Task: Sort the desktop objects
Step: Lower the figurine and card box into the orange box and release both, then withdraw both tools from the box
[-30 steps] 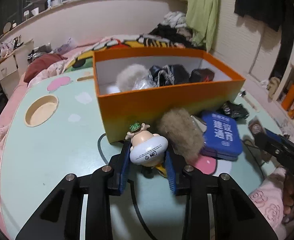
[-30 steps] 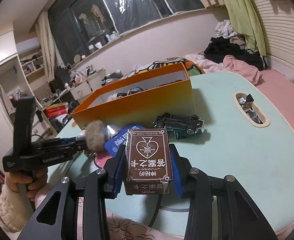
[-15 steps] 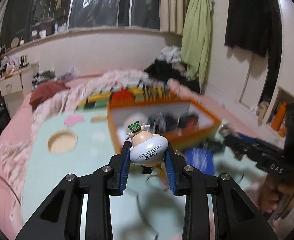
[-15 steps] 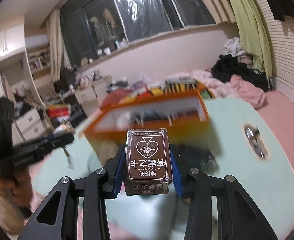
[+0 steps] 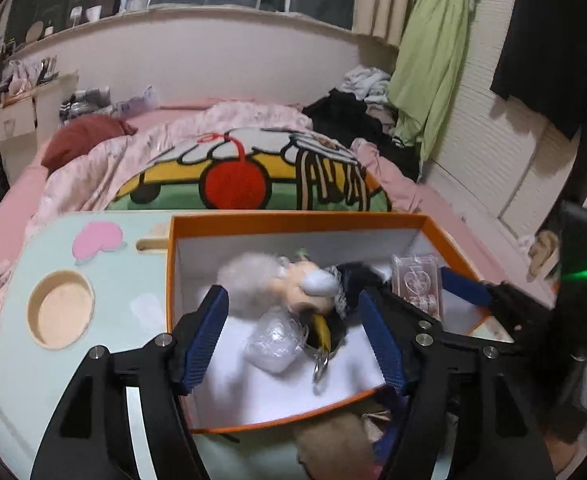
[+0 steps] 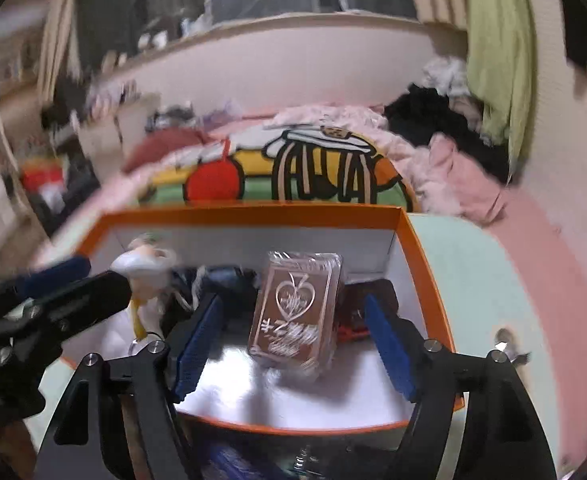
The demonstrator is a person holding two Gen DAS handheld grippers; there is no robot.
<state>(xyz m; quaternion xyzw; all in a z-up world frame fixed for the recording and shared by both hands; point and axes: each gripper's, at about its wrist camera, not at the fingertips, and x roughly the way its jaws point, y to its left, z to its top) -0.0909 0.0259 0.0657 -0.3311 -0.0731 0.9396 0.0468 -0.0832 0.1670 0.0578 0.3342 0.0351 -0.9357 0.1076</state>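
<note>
Both grippers are now hanging over the orange box point(image 5: 293, 414), jaws just opened wide and gripping nothing. Below the left gripper point(image 5: 293, 332), the figurine point(image 5: 305, 284) is dropping inside the box. Below the right gripper point(image 6: 293, 340), the card pack point(image 6: 297, 312) is falling upright, long axis pointing toward the box's far wall, clear of both pads.

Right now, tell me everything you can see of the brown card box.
The brown card box is a small carton in glossy clear wrap, printed with a pale spade emblem and pale characters. It is inside the orange box, tilted with its printed face toward the camera, motion-blurred. It lies between the right gripper's blue-padded fingers, whose jaws have just opened; neither pad touches it.
</note>
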